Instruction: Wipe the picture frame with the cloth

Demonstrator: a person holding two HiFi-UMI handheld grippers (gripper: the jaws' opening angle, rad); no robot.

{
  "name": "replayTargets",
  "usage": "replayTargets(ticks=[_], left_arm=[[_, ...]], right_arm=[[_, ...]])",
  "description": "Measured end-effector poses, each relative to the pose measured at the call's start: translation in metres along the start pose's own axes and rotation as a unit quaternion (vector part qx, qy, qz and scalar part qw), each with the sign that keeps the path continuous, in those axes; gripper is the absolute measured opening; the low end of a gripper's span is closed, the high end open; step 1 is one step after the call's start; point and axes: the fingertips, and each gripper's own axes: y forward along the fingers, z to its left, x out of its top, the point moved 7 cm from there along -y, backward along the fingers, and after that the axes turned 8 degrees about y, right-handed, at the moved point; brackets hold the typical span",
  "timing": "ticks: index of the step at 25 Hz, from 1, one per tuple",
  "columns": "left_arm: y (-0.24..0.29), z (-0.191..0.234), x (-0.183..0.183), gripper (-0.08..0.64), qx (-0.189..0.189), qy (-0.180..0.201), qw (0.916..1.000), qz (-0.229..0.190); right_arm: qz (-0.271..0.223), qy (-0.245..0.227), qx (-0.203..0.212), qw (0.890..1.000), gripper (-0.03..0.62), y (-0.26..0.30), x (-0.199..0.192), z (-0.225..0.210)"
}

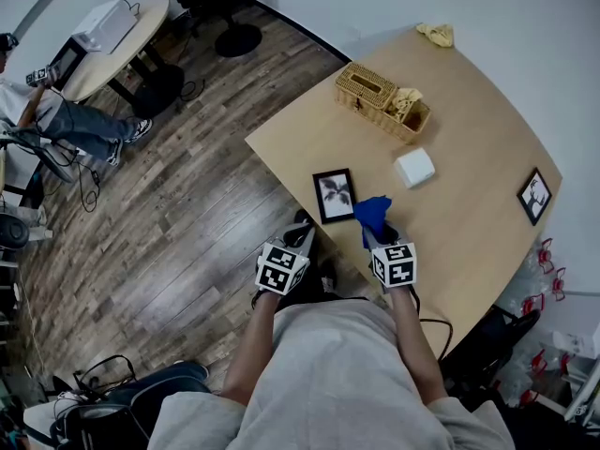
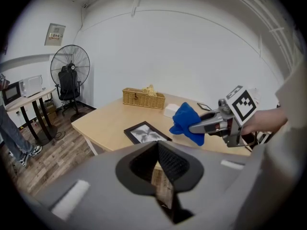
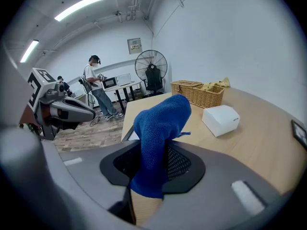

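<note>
A black picture frame (image 1: 335,195) with a grey leaf print lies flat near the table's front-left edge. It also shows in the left gripper view (image 2: 144,132). My right gripper (image 1: 380,235) is shut on a blue cloth (image 1: 372,214), held just right of the frame and slightly above the table. The cloth (image 3: 160,128) stands up out of the jaws and hides most of the frame in the right gripper view. My left gripper (image 1: 304,230) hovers at the table's edge just left of the frame, jaws together with nothing in them. The cloth (image 2: 187,123) hangs beside the frame's right side.
A wicker basket (image 1: 380,98), a white box (image 1: 413,168), a second small frame (image 1: 534,195) and a yellow rag (image 1: 435,34) sit farther back on the wooden table (image 1: 469,242). A person (image 3: 96,83) stands by a desk across the room.
</note>
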Motion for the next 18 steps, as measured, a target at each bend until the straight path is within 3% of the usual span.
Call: replayTargets(ticks=[18], left_arm=[[-0.0016,-0.0025,-0.0076,0.052,-0.006,-0.006,0.9999,0.008]], right_arm=[[-0.003,-0.01,0.007,1.0,0.112,0.0002,0.0015,0.002]])
